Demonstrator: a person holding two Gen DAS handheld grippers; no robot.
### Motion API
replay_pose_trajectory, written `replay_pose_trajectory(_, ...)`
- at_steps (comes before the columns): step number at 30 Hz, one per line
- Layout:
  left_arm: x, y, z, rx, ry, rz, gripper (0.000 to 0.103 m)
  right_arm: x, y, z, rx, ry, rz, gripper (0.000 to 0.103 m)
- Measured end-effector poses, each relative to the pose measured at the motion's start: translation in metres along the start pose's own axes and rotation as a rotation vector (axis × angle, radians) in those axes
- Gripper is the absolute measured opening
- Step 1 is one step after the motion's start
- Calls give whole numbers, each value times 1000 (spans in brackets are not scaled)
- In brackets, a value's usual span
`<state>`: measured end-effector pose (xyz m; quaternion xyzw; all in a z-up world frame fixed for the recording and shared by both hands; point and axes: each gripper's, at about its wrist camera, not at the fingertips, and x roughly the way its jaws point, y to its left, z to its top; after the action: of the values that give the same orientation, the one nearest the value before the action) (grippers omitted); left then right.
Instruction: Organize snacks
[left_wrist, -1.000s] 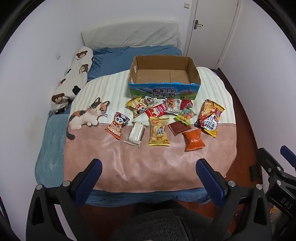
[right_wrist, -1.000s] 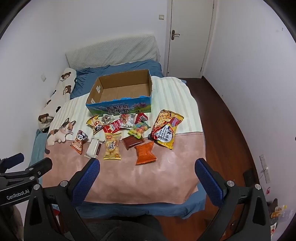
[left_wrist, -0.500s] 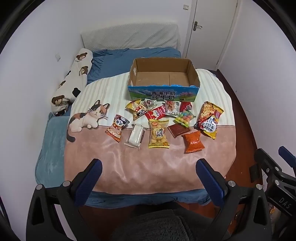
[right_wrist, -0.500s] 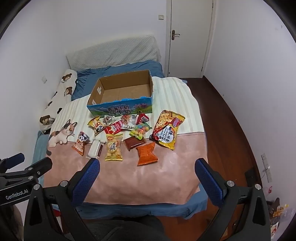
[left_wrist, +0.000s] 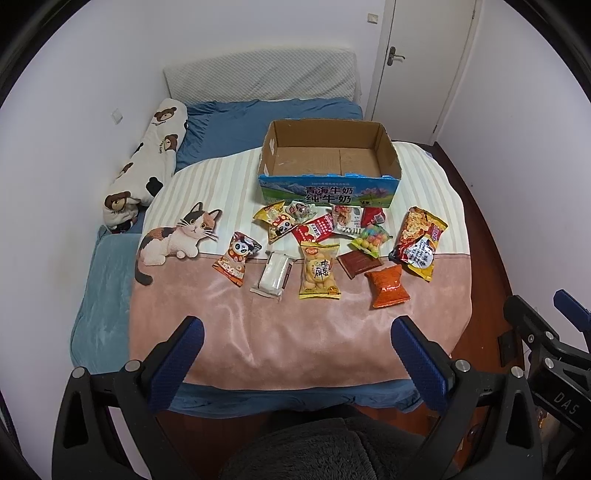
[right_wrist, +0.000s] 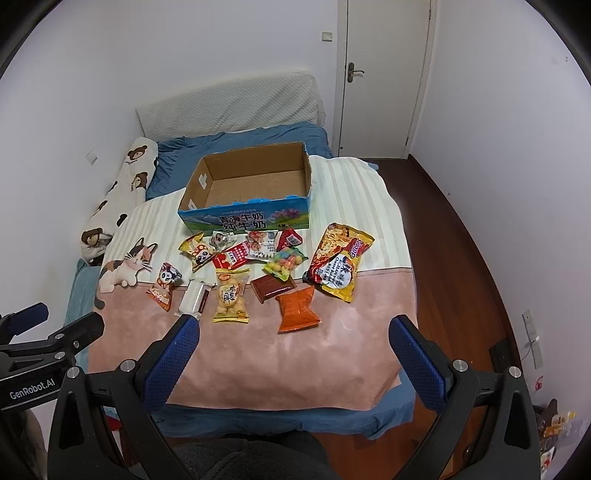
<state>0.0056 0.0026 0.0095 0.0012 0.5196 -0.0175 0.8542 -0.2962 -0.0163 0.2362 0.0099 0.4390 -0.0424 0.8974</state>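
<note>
An empty cardboard box (left_wrist: 328, 158) (right_wrist: 251, 184) with a blue printed front sits on the striped part of the blanket. Several snack packets lie in front of it: an orange packet (left_wrist: 387, 287) (right_wrist: 296, 310), a yellow biscuit bag (left_wrist: 319, 271) (right_wrist: 229, 295), a large noodle bag (left_wrist: 419, 242) (right_wrist: 338, 262), a white bar (left_wrist: 274, 275) (right_wrist: 194, 296), a brown bar (left_wrist: 359, 263) (right_wrist: 272, 287) and a panda packet (left_wrist: 236, 258) (right_wrist: 165, 284). My left gripper (left_wrist: 295, 328) and right gripper (right_wrist: 293, 325) hang open above the bed's near edge, holding nothing.
A pink blanket (left_wrist: 288, 332) with a cat print (left_wrist: 173, 240) covers the blue bed. A bear-print pillow (left_wrist: 147, 166) lies along the left wall. A white door (right_wrist: 384, 81) and wooden floor (right_wrist: 461, 258) are on the right.
Both cameras have drifted slightly closer to the bed, so the snacks sit a little lower in view. No packet has moved and both grippers stay open.
</note>
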Motion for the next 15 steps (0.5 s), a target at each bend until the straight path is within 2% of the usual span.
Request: replay_pose_trajectory(15,-3,9,1,-1,-15,6,103,-2,3,-1,-1,-9,1,103)
